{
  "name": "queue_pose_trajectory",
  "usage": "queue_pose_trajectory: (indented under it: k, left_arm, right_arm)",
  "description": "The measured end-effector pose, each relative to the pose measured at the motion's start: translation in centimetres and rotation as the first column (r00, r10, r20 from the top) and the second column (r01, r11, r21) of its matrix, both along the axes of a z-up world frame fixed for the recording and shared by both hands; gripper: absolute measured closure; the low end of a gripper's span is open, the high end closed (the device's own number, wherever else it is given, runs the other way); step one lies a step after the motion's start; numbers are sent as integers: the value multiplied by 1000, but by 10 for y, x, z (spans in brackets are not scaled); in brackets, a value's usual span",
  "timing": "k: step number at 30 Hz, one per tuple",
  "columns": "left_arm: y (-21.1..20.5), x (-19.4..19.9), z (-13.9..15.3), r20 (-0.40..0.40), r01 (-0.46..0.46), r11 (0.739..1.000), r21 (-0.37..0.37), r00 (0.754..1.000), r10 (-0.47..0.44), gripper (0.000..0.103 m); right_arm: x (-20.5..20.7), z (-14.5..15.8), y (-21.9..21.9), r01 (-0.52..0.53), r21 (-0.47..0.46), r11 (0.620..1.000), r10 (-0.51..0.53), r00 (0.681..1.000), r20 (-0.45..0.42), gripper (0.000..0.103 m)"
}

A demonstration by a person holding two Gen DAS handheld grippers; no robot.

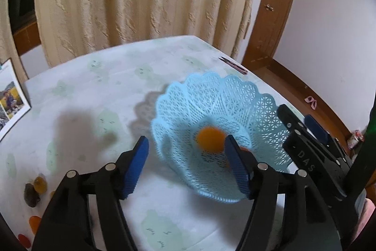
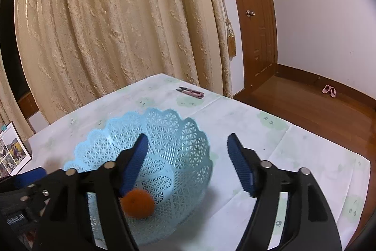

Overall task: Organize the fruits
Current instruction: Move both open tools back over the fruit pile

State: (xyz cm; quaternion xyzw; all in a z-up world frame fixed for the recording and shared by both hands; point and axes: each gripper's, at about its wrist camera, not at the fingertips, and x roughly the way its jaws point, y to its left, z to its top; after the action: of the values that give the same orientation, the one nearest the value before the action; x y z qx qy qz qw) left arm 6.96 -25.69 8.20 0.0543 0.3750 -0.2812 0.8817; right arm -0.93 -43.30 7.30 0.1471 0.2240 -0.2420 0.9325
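Observation:
A light blue lattice basket (image 1: 235,98) (image 2: 112,133) stands on the pale tablecloth. An orange fruit (image 1: 210,139) (image 2: 137,202), blurred, is inside it near the bottom. My left gripper (image 1: 186,140) is open just before the basket's near-left rim, nothing between its blue pads; its right finger hides part of the fruit. My right gripper (image 2: 187,137) is open too, its left finger over the basket's inside and its right finger outside the right rim, neither pressing the rim. In the left wrist view the right gripper (image 1: 297,115) shows at the basket's right side.
Small dark, amber, orange and red fruits (image 1: 35,187) lie at the table's near left. Thread snips (image 1: 235,65) (image 2: 190,92) lie near the far corner. A photo frame (image 1: 11,95) (image 2: 11,152) stands at the left. Curtain behind; the table edge drops to wooden floor on the right.

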Motion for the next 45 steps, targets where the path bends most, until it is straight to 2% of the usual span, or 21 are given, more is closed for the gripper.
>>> queue_pose_trajectory:
  k: [2, 6, 14, 23, 32, 38, 45]
  left_arm:
    - [5, -1, 2, 19, -18, 1000, 0, 1000, 18, 23]
    - [15, -3, 5, 52, -56, 998, 22, 997, 54, 17]
    - [40, -6, 8, 98, -128, 991, 48, 988, 123, 17]
    - [82, -12, 8, 156, -246, 966, 81, 960, 232, 13]
    - [130, -19, 11, 215, -349, 932, 102, 922, 322, 12]
    - [173, -18, 6, 209, -418, 902, 106, 896, 391, 12]
    - [218, -12, -7, 169, -489, 864, 118, 868, 468, 12]
  right_arm:
    - [0, 0, 1, -1, -2, 1000, 1, 1000, -1, 31]
    - [1, -1, 3, -18, -6, 1000, 18, 1000, -4, 30]
    - [-1, 3, 8, -53, -7, 999, 54, 998, 38, 26]
    - [-2, 3, 18, -96, -33, 995, 98, 993, 61, 25]
    - [-5, 1, 33, -144, -29, 989, 145, 988, 56, 25]
    - [-8, 1, 57, -226, -11, 974, 226, 973, 48, 25]
    - [-11, 2, 94, -349, 16, 937, 348, 937, 39, 24]
